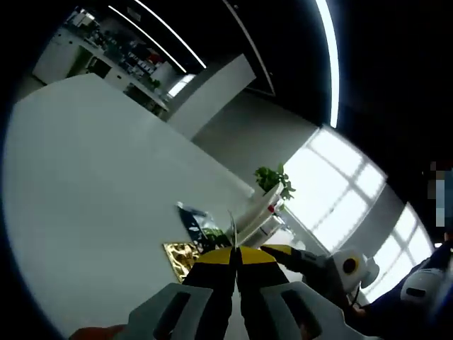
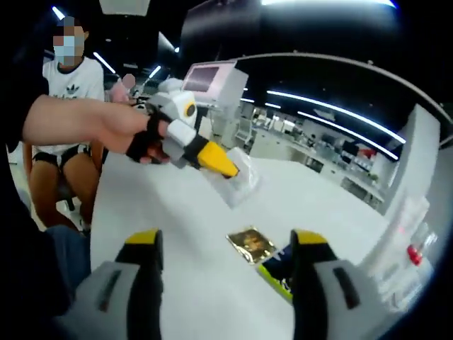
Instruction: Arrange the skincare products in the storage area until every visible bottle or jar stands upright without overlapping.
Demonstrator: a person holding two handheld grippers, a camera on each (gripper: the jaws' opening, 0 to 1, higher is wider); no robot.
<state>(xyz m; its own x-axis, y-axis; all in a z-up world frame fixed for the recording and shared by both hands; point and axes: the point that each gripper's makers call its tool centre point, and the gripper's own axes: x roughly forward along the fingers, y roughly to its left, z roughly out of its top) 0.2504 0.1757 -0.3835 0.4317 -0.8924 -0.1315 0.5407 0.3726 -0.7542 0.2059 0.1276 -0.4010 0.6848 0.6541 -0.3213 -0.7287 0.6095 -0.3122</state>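
On the white surface (image 2: 177, 234) lie a gold foil sachet (image 2: 250, 244) and, just beside it, a dark packet with a green edge (image 2: 277, 273). Both are flat, not standing. In the right gripper view the left claw (image 2: 228, 168) is lifted above the surface, and its jaws are pressed together on a clear plastic pouch (image 2: 239, 185), which hangs from the tip. In the left gripper view the same claw (image 1: 234, 256) shows its yellow tips closed, with a thin edge of the pouch (image 1: 231, 225) rising between them. The right claw (image 2: 226, 248) hovers over the surface with its jaws wide apart and nothing between them.

The pouch looks very light, soft and slippery, so I think it bends easily and can slide out; a hold near a sealed edge seems safer. The sachet also looks thin and hard to lift from a flat surface.

At the far edge stand white bottles (image 1: 260, 212) with red marks, upright or a little tilted; I cannot tell which. What is inside the pouch I cannot see.
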